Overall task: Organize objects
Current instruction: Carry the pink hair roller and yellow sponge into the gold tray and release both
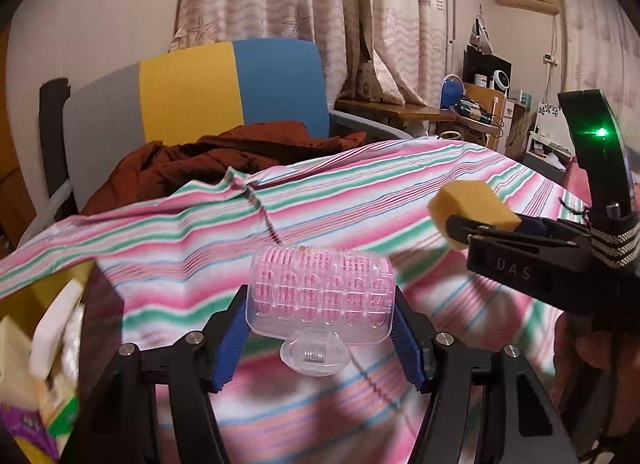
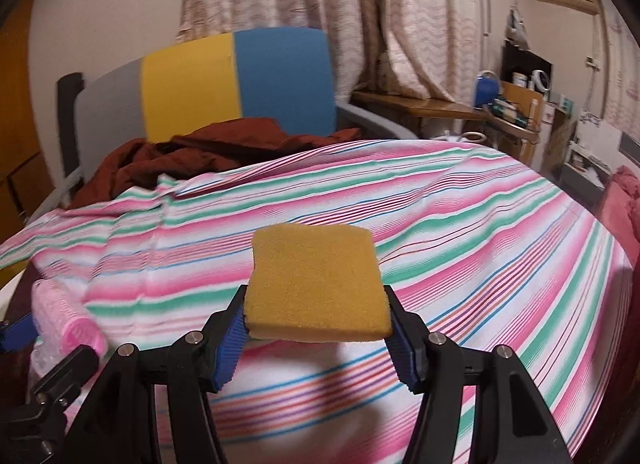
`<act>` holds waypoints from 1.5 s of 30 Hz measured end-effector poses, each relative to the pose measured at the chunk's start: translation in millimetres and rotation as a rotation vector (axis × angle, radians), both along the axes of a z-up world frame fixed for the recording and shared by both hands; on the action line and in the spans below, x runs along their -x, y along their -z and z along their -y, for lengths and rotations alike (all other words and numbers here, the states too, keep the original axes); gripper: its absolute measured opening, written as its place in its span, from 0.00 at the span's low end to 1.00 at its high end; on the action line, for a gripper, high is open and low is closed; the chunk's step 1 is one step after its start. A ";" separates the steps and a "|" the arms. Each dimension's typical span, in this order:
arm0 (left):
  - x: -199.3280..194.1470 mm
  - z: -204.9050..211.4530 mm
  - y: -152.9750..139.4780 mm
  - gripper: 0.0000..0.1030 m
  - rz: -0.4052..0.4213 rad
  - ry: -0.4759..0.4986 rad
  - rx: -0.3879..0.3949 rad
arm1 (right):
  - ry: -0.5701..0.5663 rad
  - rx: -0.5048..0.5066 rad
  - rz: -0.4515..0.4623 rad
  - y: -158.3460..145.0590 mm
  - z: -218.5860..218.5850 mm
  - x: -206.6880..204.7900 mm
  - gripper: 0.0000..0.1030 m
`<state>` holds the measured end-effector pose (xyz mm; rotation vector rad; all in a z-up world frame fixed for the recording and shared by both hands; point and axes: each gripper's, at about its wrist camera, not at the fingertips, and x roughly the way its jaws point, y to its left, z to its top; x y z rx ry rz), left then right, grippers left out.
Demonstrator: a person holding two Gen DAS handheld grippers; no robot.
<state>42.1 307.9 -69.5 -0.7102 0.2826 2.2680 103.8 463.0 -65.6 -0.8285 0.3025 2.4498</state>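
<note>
My left gripper (image 1: pixel 322 328) is shut on a clear plastic pack of pink hair rollers (image 1: pixel 320 296), held crosswise between its blue pads above the striped cloth. My right gripper (image 2: pixel 316 328) is shut on a flat yellow sponge (image 2: pixel 316 284), gripped by its two side edges and lifted off the cloth. In the left wrist view the right gripper (image 1: pixel 472 219) shows at the right with the sponge (image 1: pixel 472 203) in it. The right wrist view catches the roller pack (image 2: pixel 68 320) at the lower left, with the left gripper's fingers partly cut off by the frame edge.
A pink, green and white striped cloth (image 2: pixel 440 223) covers the table. Behind it stands a grey, yellow and blue chair (image 1: pixel 192 87) with a rust-brown garment (image 1: pixel 224 155) on it. A box of mixed items (image 1: pixel 44 348) sits at the left edge. Curtains and a cluttered shelf lie beyond.
</note>
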 end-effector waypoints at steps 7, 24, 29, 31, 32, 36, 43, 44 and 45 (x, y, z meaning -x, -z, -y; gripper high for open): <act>-27.0 38.6 -17.3 0.63 -0.015 0.006 -0.017 | -0.092 0.065 -0.016 -14.3 36.3 -2.5 0.61; -37.8 142.9 -50.7 0.63 -0.051 -0.135 -0.035 | -0.424 0.119 -0.042 -50.1 137.0 13.0 0.61; -36.8 180.7 -56.3 0.63 -0.050 -0.198 -0.048 | -0.525 0.140 -0.040 -55.3 168.8 21.2 0.61; -35.0 200.2 -56.3 0.63 -0.043 -0.238 -0.047 | -0.558 0.139 -0.034 -55.0 180.2 23.4 0.61; -34.2 207.6 -55.4 0.63 -0.038 -0.254 -0.048 | -0.583 0.142 -0.028 -54.5 187.8 25.0 0.61; -27.7 239.8 -46.5 0.63 -0.001 -0.327 -0.045 | -0.656 0.147 -0.007 -53.0 210.8 33.7 0.61; -24.2 290.4 -28.6 0.63 0.070 -0.427 -0.051 | -0.762 0.144 0.027 -53.0 247.4 54.3 0.61; -24.0 293.7 -26.3 0.63 0.084 -0.428 -0.050 | -0.772 0.140 0.034 -52.4 252.1 57.6 0.61; -23.2 297.7 -23.5 0.63 0.102 -0.425 -0.051 | -0.780 0.137 0.042 -51.7 257.6 60.5 0.61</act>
